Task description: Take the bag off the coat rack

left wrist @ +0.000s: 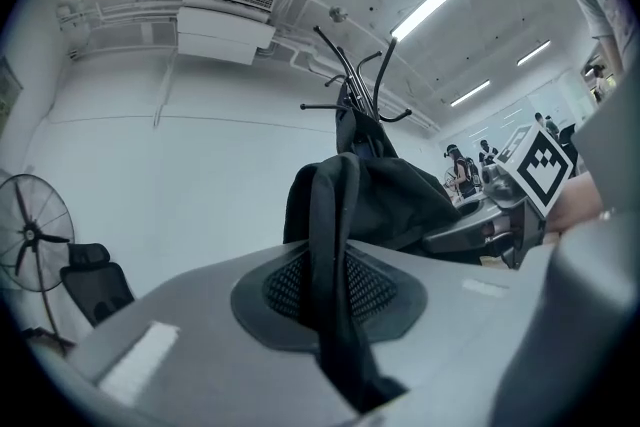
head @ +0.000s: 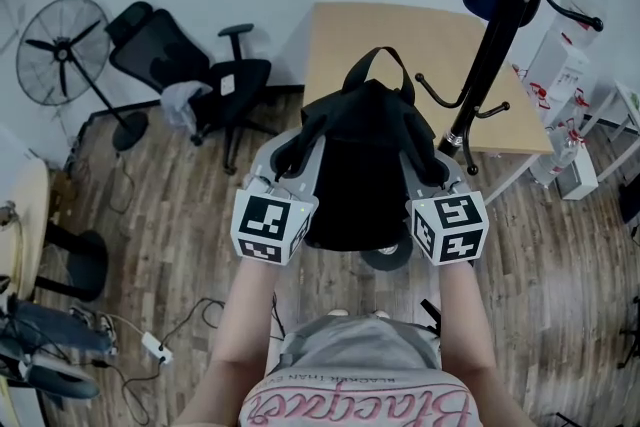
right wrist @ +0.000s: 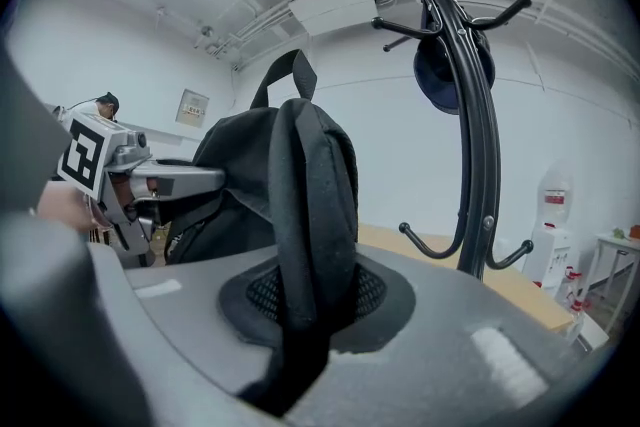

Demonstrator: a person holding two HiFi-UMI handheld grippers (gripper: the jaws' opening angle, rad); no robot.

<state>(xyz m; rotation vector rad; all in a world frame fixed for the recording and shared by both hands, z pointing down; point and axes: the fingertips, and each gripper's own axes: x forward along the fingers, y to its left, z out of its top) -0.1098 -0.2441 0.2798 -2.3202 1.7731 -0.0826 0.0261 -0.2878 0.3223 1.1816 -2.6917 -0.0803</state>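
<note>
We see a grey top (head: 360, 347) w/ pink script lettering (head: 365, 409). L gripper (head: 296, 153) & R gripper (head: 426, 161): grey plastic shells, dark mesh pads (left wrist: 382, 291) inside, each w/ a b/w square-marker cube (head: 270, 227).

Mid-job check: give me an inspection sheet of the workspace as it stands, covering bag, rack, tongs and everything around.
Surface: wooden table behind the bag; plank floor.
Job's things: black bag held between both tongs, apparently clear of the coat rack hooks.
Clutter: dark cap on the rack's top; white boxes at right.
Grippers: left tongs shut on left strap; right tongs shut on right strap.
Cables: power strip and cords on the floor, left.
Surroundings: fan, office chair.
</note>
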